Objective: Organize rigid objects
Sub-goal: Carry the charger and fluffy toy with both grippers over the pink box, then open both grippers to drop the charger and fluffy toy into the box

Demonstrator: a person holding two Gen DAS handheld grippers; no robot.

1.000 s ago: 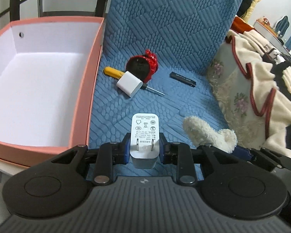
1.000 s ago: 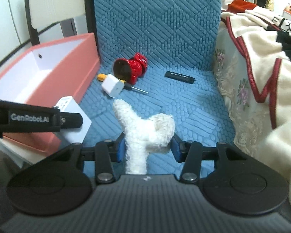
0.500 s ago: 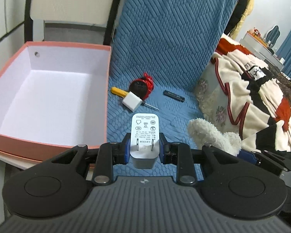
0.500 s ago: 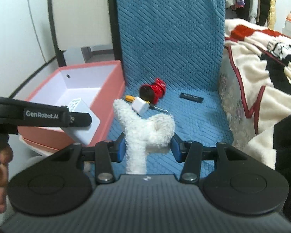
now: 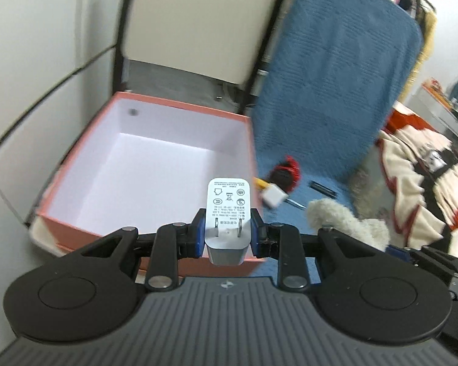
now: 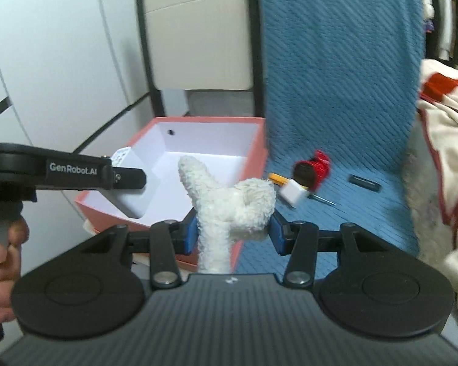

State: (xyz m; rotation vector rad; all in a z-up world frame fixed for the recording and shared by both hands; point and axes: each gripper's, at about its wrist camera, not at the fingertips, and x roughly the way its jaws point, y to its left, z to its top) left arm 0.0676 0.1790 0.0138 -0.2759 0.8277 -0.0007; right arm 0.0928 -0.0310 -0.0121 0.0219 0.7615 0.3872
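My left gripper (image 5: 227, 236) is shut on a white plug adapter (image 5: 228, 210), prongs facing the camera, held above the near edge of the open pink box (image 5: 155, 113). In the right wrist view the adapter (image 6: 131, 189) hangs over the box (image 6: 198, 128). My right gripper (image 6: 232, 231) is shut on a white fluffy toy (image 6: 229, 201). On the blue seat (image 6: 336, 222) lie a red object (image 6: 313, 169), a small white charger (image 6: 291, 195), a yellow-handled screwdriver (image 6: 278, 178) and a black stick (image 6: 365, 182).
The box interior is white and holds nothing visible. A patterned cream and red blanket (image 6: 442, 158) lies right of the seat. The blue quilted chair back (image 6: 336, 61) rises behind. A beige chair back (image 6: 198, 30) and white wall stand behind the box.
Both grippers have risen and swung left. The left one now holds the adapter over the pink box instead of over the blue seat. Both grips are unchanged.
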